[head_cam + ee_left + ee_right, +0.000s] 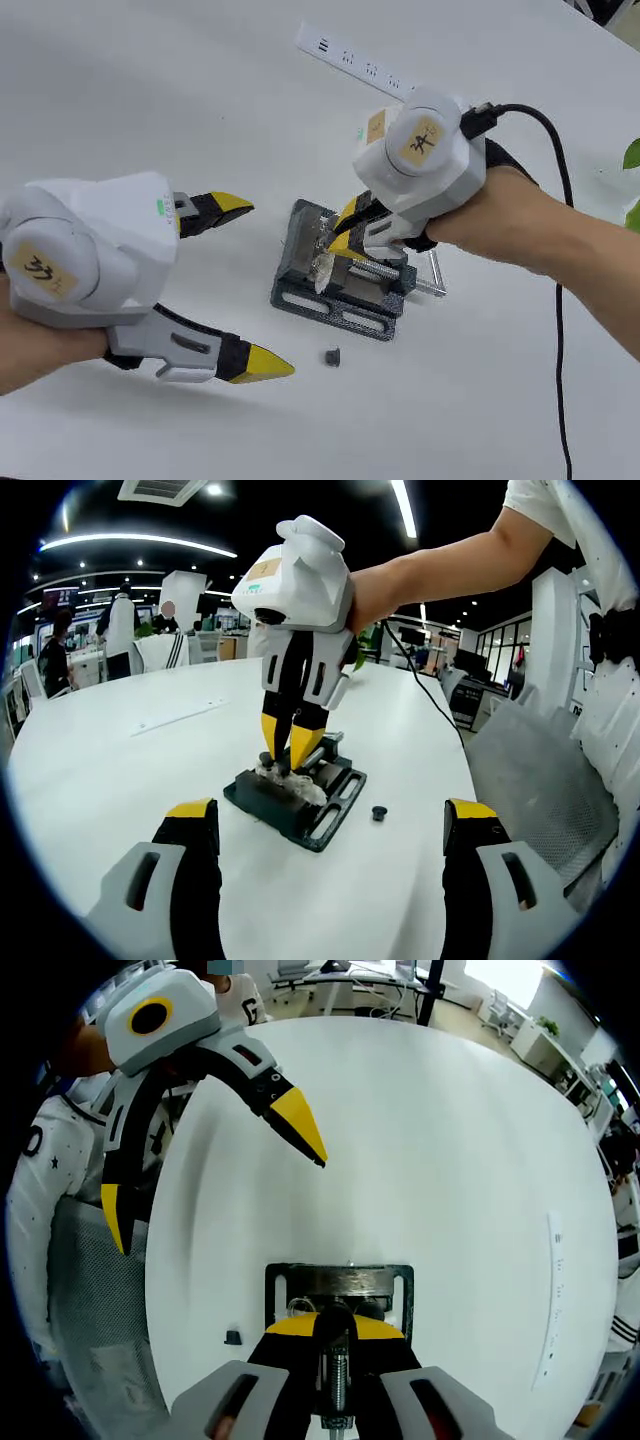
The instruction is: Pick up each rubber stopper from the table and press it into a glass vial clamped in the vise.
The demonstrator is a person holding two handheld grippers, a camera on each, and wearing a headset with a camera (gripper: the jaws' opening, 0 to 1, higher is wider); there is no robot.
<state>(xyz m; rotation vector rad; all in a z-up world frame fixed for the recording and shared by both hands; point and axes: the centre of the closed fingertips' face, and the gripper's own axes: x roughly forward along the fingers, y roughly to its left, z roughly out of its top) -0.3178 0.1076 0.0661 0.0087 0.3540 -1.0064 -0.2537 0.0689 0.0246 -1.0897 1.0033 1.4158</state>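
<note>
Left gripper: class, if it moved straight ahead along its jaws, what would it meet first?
Probably the vise, dead ahead between its open jaws; the loose rubber stopper lies slightly right of that line.

A white power strip [355,62] lies flat near the far edge of the white bench [150,100], with green leaves [633,153] at its right edge.

The left gripper [268,288], lower left, and the right gripper [338,240], upper centre, have rounded white shells, black jaws with yellow tips, and tan stickers [422,141] with black handwriting. A black cable [556,200] leaves the right one beside a black wrist strap [503,160]. In the left gripper view, a white short sleeve [545,510] shows at upper right.
</note>
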